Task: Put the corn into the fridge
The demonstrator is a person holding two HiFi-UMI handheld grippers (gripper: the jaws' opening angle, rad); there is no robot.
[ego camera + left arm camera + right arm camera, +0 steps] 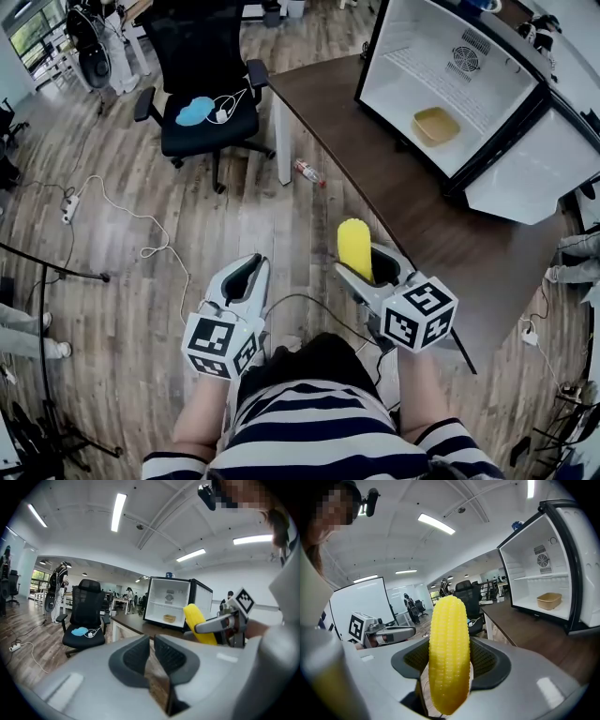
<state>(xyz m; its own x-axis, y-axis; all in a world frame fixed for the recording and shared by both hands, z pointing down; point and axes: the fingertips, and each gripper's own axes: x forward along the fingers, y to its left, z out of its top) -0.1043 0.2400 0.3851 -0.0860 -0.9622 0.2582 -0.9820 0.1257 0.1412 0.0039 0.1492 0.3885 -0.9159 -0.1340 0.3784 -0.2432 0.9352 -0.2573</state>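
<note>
Corn (354, 246) clamped, open fridge (412, 37) far right.
The right gripper (364, 267) pinches it mid-length; it looks light, stiff and ridged, unlikely to slip. The left gripper (251, 267) is closed, empty.

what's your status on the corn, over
Left gripper shut, empty. Right gripper shut on corn, held upright. Fridge open ahead, nothing blocking it.

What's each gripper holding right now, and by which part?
Right gripper clamps the corn around its lower half, tip sticking out past the jaws. Left gripper holds nothing, jaws together.
</note>
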